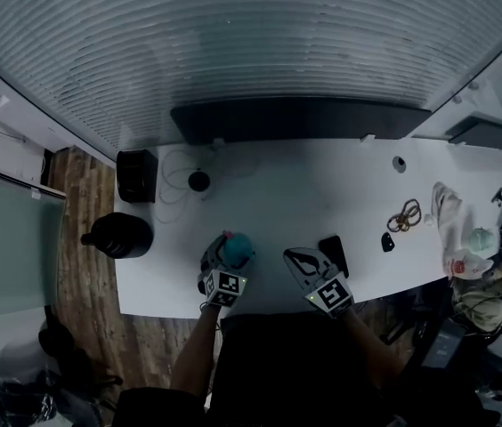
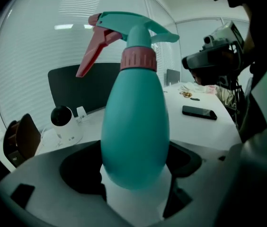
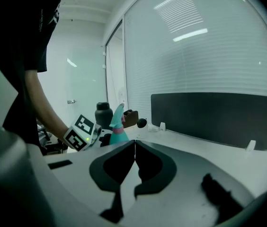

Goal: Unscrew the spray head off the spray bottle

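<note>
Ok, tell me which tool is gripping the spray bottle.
The left tool, jaws closed on the teal spray bottle at its body. The right tool, off to its side, has its jaws shut together with nothing between them.

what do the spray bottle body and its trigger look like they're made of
The spray bottle looks like teal plastic, smooth with a soft sheen. Its trigger seems hard plastic, matte pinkish red, as does the ribbed collar.
</note>
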Action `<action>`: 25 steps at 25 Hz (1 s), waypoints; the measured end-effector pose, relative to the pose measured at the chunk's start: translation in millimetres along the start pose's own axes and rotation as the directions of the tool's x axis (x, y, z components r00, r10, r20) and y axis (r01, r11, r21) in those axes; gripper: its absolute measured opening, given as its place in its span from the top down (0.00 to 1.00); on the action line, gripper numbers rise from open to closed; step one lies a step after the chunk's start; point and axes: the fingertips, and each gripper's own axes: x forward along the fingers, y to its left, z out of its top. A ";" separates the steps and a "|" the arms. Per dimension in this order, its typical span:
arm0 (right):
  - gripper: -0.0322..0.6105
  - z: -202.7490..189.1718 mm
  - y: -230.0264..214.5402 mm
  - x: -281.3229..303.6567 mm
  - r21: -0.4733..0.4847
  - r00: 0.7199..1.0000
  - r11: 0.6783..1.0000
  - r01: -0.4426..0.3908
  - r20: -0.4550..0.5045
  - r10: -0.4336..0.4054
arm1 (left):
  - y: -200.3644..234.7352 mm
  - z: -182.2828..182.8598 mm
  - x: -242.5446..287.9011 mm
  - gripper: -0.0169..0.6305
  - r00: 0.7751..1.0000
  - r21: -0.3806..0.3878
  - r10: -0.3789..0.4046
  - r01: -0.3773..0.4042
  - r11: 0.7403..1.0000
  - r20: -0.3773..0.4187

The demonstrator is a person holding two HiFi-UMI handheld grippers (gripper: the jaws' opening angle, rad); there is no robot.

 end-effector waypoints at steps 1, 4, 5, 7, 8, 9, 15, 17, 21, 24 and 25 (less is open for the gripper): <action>0.95 5.3 -0.5 -0.9 0.012 1.000 1.000 -0.001 0.015 0.000 | -3.5 -2.2 -3.7 0.36 1.000 0.040 0.008 -0.007 0.999 -0.015; 0.95 19.5 5.1 -1.2 0.060 0.998 0.997 -0.047 0.042 0.044 | -15.5 -3.4 -19.4 0.36 0.999 0.090 0.021 -0.018 0.996 -0.041; 0.95 21.7 10.4 -0.1 0.070 0.996 0.994 -0.079 0.035 0.077 | -19.4 -3.1 -26.7 0.36 0.998 0.085 0.022 -0.017 0.996 -0.057; 0.95 23.0 23.6 1.0 0.075 0.989 0.987 -0.145 0.005 0.145 | -27.1 -7.0 -39.9 0.36 0.994 0.066 0.021 -0.013 0.998 -0.112; 0.95 22.7 30.5 0.4 0.069 0.985 0.982 -0.173 -0.010 0.174 | -30.7 -10.8 -45.3 0.36 0.990 0.060 0.021 -0.012 0.998 -0.142; 0.94 21.3 37.6 -0.6 0.062 0.979 0.977 -0.202 -0.024 0.204 | -33.9 -15.0 -50.1 0.36 0.985 0.061 0.021 -0.011 0.998 -0.170; 0.78 17.6 73.1 -5.4 0.007 0.932 0.936 -0.353 -0.081 0.352 | -37.7 -29.6 -71.3 0.36 0.954 0.176 0.065 -0.013 0.984 -0.292; 0.75 18.2 81.6 -7.7 -0.014 0.921 0.924 -0.382 -0.092 0.379 | -35.3 -34.9 -78.1 0.36 0.941 0.214 0.099 -0.030 0.976 -0.322; 0.63 21.3 93.8 -10.9 -0.085 0.909 0.909 -0.408 -0.123 0.397 | -34.1 -42.9 -94.0 0.36 0.913 0.226 0.149 -0.065 0.972 -0.379; 0.56 16.2 104.9 -8.2 -0.088 0.885 0.887 -0.453 -0.161 0.436 | -37.0 -45.4 -100.9 0.36 0.899 0.287 0.185 -0.070 0.955 -0.396; 0.56 15.7 107.5 -6.5 -0.090 0.881 0.883 -0.461 -0.168 0.443 | -38.5 -45.9 -101.2 0.36 0.897 0.315 0.198 -0.070 0.947 -0.394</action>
